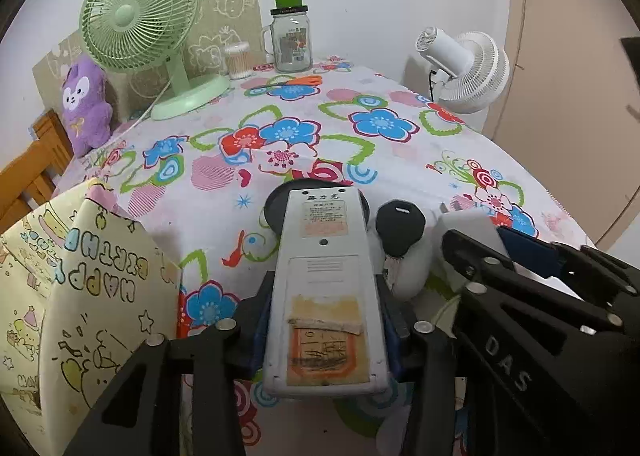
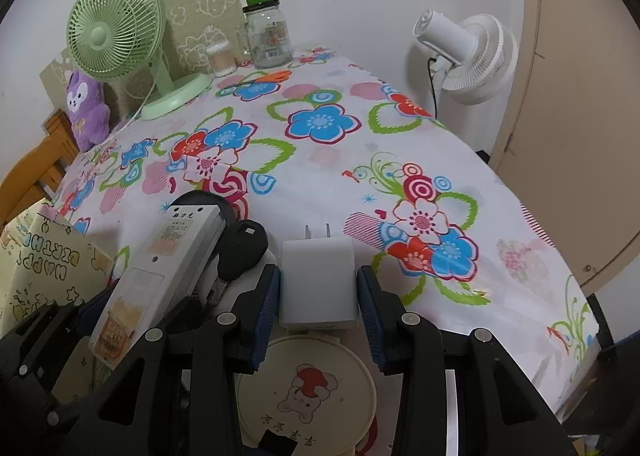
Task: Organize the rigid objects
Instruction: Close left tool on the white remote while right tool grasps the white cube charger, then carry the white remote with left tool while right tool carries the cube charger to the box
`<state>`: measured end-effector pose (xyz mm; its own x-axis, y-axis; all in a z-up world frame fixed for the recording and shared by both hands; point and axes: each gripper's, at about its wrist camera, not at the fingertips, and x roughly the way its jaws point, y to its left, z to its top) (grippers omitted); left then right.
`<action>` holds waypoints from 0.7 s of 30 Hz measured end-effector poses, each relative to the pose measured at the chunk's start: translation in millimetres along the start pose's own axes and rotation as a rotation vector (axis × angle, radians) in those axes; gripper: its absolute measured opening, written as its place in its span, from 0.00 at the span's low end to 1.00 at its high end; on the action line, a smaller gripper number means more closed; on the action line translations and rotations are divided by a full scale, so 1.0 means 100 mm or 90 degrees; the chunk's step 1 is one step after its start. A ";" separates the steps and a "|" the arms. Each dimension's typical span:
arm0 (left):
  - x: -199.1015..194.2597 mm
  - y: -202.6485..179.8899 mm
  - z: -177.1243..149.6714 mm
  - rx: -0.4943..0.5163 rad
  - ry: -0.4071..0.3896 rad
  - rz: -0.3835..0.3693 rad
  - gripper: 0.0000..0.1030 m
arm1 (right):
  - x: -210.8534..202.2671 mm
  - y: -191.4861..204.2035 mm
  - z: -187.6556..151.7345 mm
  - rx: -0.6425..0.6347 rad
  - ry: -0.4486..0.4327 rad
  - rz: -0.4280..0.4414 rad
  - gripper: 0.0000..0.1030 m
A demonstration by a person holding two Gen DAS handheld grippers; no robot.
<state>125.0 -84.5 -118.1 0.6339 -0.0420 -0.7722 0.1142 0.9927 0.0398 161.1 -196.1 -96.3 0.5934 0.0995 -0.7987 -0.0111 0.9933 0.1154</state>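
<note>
My left gripper is shut on a grey-white handheld device with a black round head, held above the flowered tablecloth; it also shows in the right wrist view. My right gripper is shut on a white plug charger, prongs pointing away; the charger also shows in the left wrist view. A black car key lies between the two, resting on something white. A yellow "Happy Birthday" box stands at the left.
At the table's back stand a green fan, a glass jar with green lid, a cotton swab pot, orange scissors and a purple plush. A white fan stands past the right edge. A round cream lid lies below the charger.
</note>
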 end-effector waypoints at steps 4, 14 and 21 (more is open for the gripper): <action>-0.06 0.01 -0.01 -0.004 0.000 -0.018 0.43 | -0.07 0.01 0.00 -0.001 -0.006 0.001 0.42; -0.41 -0.01 -0.05 -0.002 -0.042 -0.025 0.43 | -0.41 0.06 -0.05 -0.001 -0.037 -0.001 0.42; -0.66 0.01 -0.07 -0.002 -0.062 -0.030 0.43 | -0.70 0.13 -0.08 -0.005 -0.060 -0.010 0.42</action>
<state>78.3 -79.8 -71.9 0.6987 -0.0997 -0.7084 0.1435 0.9897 0.0023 112.9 -189.9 -43.5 0.6667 0.0785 -0.7412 -0.0080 0.9951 0.0981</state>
